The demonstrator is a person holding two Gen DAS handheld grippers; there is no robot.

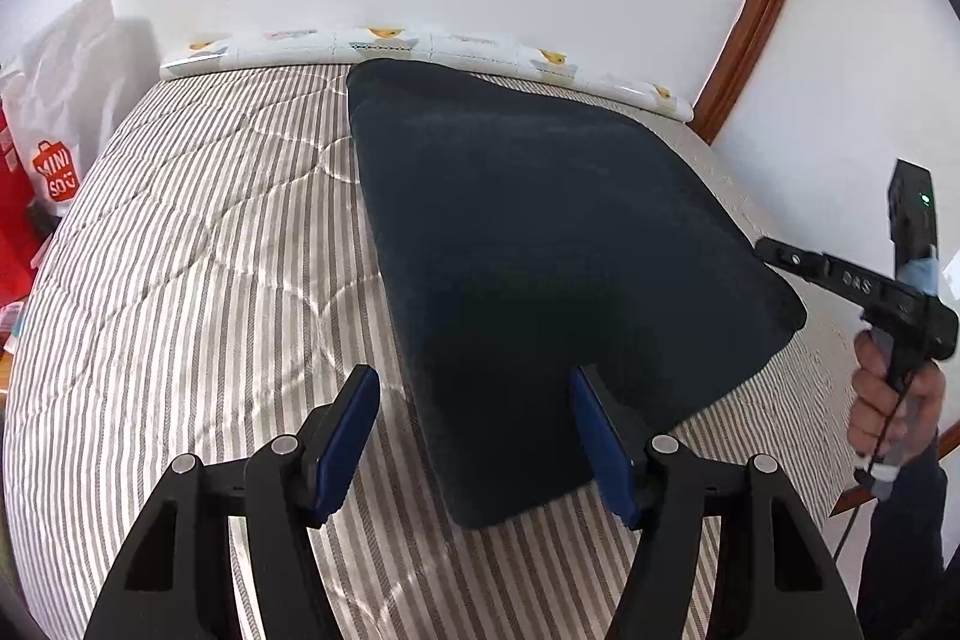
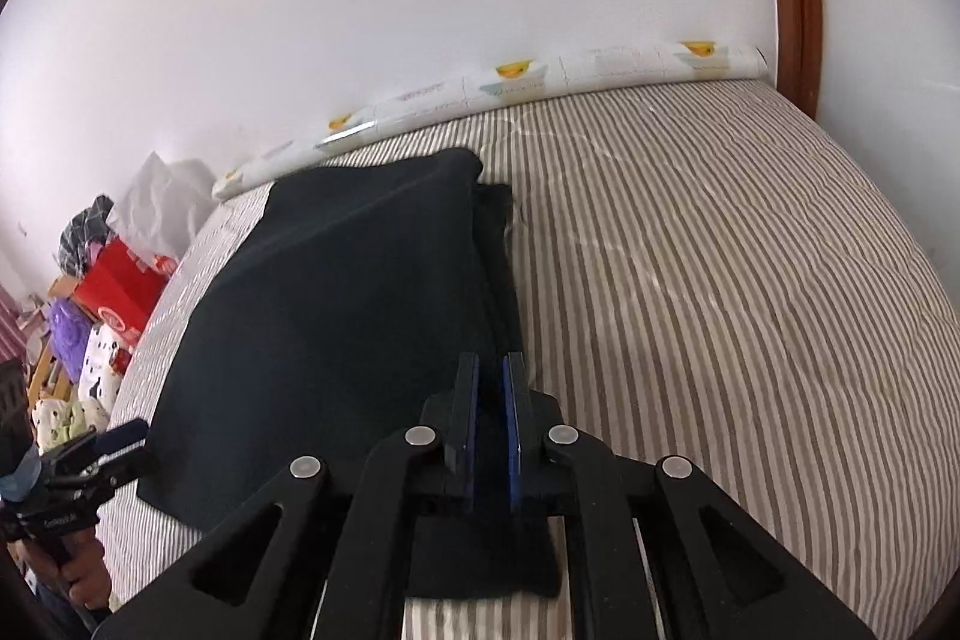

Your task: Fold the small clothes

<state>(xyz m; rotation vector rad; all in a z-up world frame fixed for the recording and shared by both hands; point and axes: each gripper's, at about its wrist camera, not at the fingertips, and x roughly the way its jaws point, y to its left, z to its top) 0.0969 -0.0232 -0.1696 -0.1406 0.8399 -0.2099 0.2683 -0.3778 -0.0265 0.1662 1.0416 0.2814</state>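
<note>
Folding looks partly done: dark garment (image 1: 540, 244) lies doubled near the bed's (image 2: 720, 280) far edge; right gripper (image 2: 491, 400) pinches its near corner, left gripper (image 1: 474, 436) gapes empty, apparently more folds remain.

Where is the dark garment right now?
The dark garment lies on the striped bed cover, reaching toward the patterned roll at the wall. The right hand-held gripper pinches its near corner; the open left hand-held gripper straddles its other near edge.

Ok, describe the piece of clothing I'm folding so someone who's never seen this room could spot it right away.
Find the bed with the grey-and-cream striped quilt against the white wall. On it lies the dark navy garment, a plain flat cloth. It is the only solid dark thing on the stripes, and the right tool is clamped on its near corner.
</note>
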